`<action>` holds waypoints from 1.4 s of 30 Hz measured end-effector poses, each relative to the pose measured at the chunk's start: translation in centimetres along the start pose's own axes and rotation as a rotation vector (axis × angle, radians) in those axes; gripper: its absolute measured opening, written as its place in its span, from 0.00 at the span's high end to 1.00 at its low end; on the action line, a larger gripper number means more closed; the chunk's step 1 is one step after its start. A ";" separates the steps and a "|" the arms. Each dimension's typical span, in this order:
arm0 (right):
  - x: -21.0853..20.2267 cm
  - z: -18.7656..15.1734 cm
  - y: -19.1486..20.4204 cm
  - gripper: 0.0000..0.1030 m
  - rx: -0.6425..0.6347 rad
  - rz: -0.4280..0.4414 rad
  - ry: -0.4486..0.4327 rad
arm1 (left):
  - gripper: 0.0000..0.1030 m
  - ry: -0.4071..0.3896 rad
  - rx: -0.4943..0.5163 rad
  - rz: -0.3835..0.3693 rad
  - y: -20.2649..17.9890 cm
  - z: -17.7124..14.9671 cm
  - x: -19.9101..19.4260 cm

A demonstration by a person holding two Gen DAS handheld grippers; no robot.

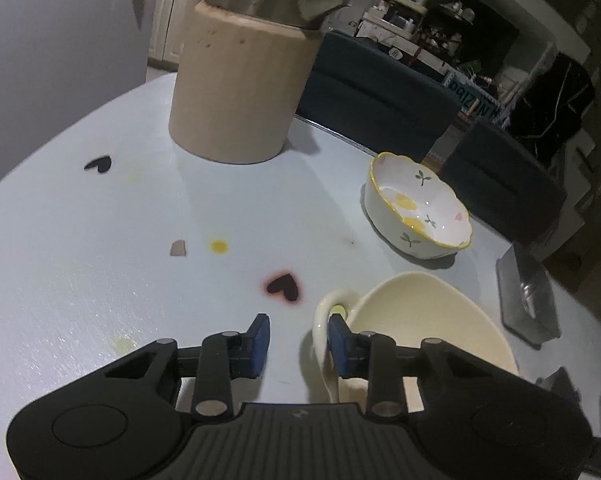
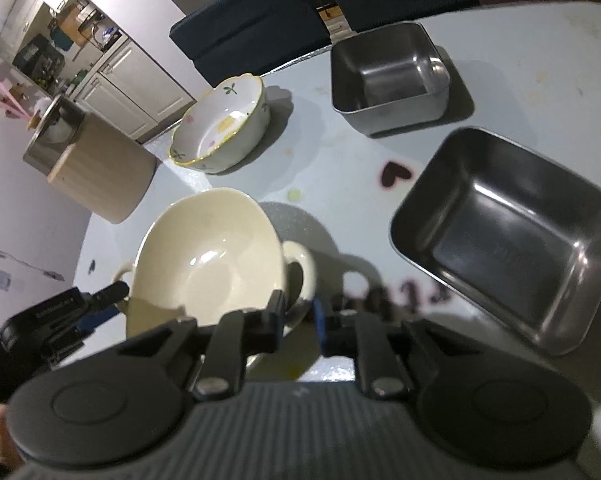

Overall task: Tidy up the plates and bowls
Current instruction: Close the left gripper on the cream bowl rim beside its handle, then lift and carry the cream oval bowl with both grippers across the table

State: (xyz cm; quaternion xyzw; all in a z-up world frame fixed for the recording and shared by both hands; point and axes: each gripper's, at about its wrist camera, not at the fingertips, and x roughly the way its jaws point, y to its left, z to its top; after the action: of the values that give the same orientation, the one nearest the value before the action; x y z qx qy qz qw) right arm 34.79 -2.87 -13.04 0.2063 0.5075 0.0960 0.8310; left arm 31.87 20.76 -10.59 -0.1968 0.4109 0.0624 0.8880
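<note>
The cream bowl [image 2: 212,256] sits on the pale worktop [image 1: 100,240], between the two claws. The left claw [image 1: 298,340] is wide, its right finger inside the bowl's loop handle [image 1: 324,320]. The right claw [image 2: 298,312] is narrow, its fingers either side of the opposite handle [image 2: 302,268]; whether they grip it is unclear. Beyond stand the floral bowl [image 2: 224,124], two steel trays [image 2: 388,76] [image 2: 508,236], and a tan jug [image 1: 240,80].

Left gripper [image 1: 298,326] fingers [image 1: 260,336] spread around the cream bowl's [image 1: 428,320] handle [image 1: 326,320]
</note>
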 end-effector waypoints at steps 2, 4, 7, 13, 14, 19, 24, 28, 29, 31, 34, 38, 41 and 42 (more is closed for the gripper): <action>0.0 -0.1 0.2 0.81 -0.017 -0.011 -0.005 | 0.67 0.003 0.019 0.014 -0.2 -0.1 -0.1; 0.0 0.2 0.0 0.81 -0.024 -0.005 -0.014 | 0.67 0.020 0.023 0.009 0.0 -0.3 -0.4; 0.2 0.7 -0.4 0.83 -0.044 -0.001 -0.050 | 0.64 0.049 0.015 -0.021 0.7 -0.8 -0.9; 0.4 1.4 -0.7 0.84 -0.045 0.010 -0.083 | 0.67 0.066 -0.026 -0.098 1.9 -1.2 -1.6; 0.5 1.5 -0.8 0.83 -0.034 0.019 -0.082 | 0.67 0.060 -0.040 -0.114 2.1 -1.1 -1.6; 0.5 1.8 -1.0 0.69 -0.024 0.068 -0.089 | 0.68 0.075 -0.085 -0.158 2.1 -0.8 -0.9; 0.9 1.8 -0.1 0.66 -0.105 0.042 -0.103 | 0.71 0.097 -0.080 -0.181 1.6 -0.6 0.1; 1.2 1.9 -0.2 0.67 -0.121 0.049 -0.099 | 0.78 0.106 -0.067 -0.177 1.3 -0.5 0.7; 1.3 2.0 -0.3 0.68 -0.117 0.051 -0.092 | 0.80 0.107 -0.062 -0.172 1.3 -0.5 0.8; 1.5 2.0 -0.5 0.71 -0.105 0.056 -0.081 | 0.80 0.111 -0.065 -0.175 1.4 -0.5 1.0; 1.8 2.1 -0.6 0.72 -0.102 0.067 -0.073 | 0.80 0.113 -0.059 -0.178 1.4 -0.5 1.2; 2.3 2.2 -0.7 0.72 -0.106 0.073 -0.062 | 0.80 0.124 -0.049 -0.179 1.4 -0.5 1.5; 2.5 2.2 -0.6 0.73 -0.112 0.072 -0.047 | 0.81 0.140 -0.030 -0.168 1.1 -0.7 1.9; 2.5 2.3 -0.5 0.73 -0.116 0.071 -0.042 | 0.81 0.140 -0.028 -0.165 1.0 -0.7 1.9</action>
State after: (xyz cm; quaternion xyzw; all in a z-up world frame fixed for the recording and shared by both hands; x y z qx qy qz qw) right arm 37.98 -2.98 -14.36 0.1776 0.4757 0.1503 0.8483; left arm 32.36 21.30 -12.74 -0.2460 0.4535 -0.0190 0.8564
